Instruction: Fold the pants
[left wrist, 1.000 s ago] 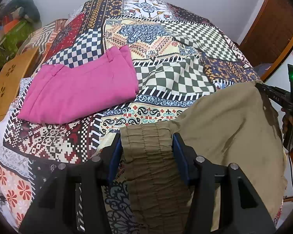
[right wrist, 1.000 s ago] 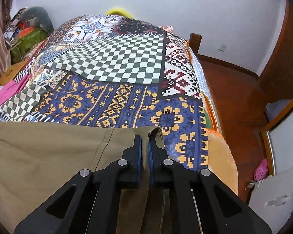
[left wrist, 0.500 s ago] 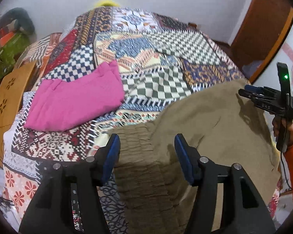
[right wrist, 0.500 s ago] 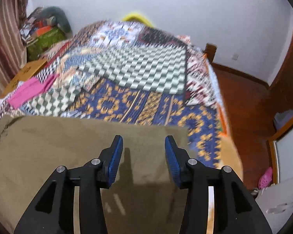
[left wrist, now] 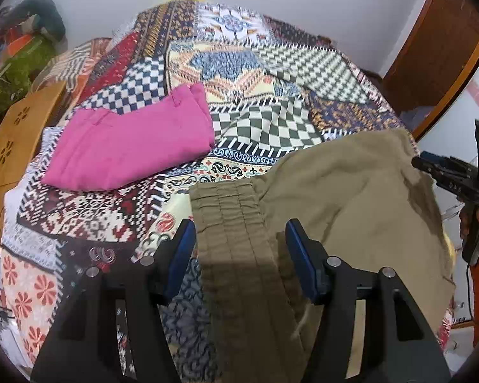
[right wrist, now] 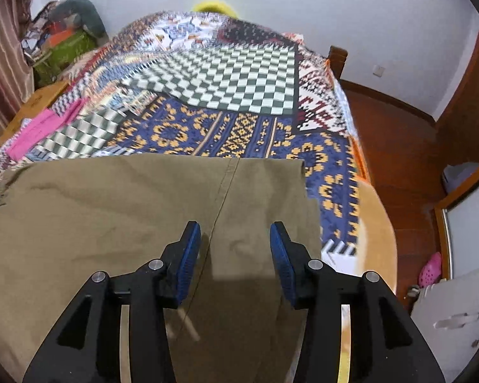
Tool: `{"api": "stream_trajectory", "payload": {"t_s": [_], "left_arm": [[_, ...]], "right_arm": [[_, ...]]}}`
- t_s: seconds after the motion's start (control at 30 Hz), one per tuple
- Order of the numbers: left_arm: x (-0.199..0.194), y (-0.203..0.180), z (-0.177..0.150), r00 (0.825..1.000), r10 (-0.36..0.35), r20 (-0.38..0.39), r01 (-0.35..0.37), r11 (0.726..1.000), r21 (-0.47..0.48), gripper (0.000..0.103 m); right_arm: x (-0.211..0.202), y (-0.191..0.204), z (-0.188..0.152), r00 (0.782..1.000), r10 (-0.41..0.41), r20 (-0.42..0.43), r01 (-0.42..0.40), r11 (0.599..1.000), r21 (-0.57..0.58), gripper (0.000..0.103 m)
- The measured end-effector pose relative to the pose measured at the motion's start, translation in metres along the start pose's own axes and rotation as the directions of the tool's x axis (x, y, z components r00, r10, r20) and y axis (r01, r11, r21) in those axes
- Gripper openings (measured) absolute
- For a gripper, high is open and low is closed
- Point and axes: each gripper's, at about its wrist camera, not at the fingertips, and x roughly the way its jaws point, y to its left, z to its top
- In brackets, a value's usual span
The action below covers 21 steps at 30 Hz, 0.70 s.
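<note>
Both tools read as released. My left gripper has its blue-padded fingers spread wide, one on each side of the gathered elastic waistband of the olive-khaki cotton pants; I cannot tell whether the pads touch the fabric or hang just above it. My right gripper is likewise spread, its fingers straddling the long leg seam near the hem end, nothing pinched between them. The pants lie flat across the near end of the patchwork-patterned quilt bedspread, waistband toward the left tool, straight hem edge toward the right tool; some shallow wrinkles show mid-cloth. In the left view the right tool shows at the frame's right margin, beside the pants' far edge, with a green indicator lit on its upright part. A folded magenta-pink garment lies on the quilt farther up the bed, well apart from the pants. Wooden furniture panel stands beside the bed at left.
</note>
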Motion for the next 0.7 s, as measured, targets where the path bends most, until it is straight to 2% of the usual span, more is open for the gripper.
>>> {"api": "stream_trajectory", "payload": {"t_s": [0.27, 0.43, 0.57, 0.7], "left_arm": [[-0.063, -0.001, -0.020, 0.994, 0.003, 0.108, -0.004, 1.000, 0.009, 0.059], [-0.097, -0.007, -0.044, 0.988, 0.004, 0.156, -0.010, 0.999, 0.038, 0.063], [-0.108, -0.011, -0.061, 0.986, 0.017, 0.168, -0.027, 0.998, 0.055, 0.066], [-0.110, -0.007, -0.078, 0.989, -0.044, 0.139, 0.041, 0.999, 0.026, 0.068]], "right_arm": [[-0.065, 0.019, -0.017, 0.994, 0.021, 0.110, -0.023, 1.000, 0.010, 0.044], [-0.102, 0.038, -0.030, 0.984, 0.037, 0.173, -0.039, 0.999, 0.006, 0.045], [-0.120, 0.053, -0.039, 0.977, 0.056, 0.206, -0.056, 0.998, -0.003, 0.048], [-0.126, 0.068, -0.046, 0.974, 0.074, 0.216, -0.073, 0.997, -0.011, 0.049]]}}
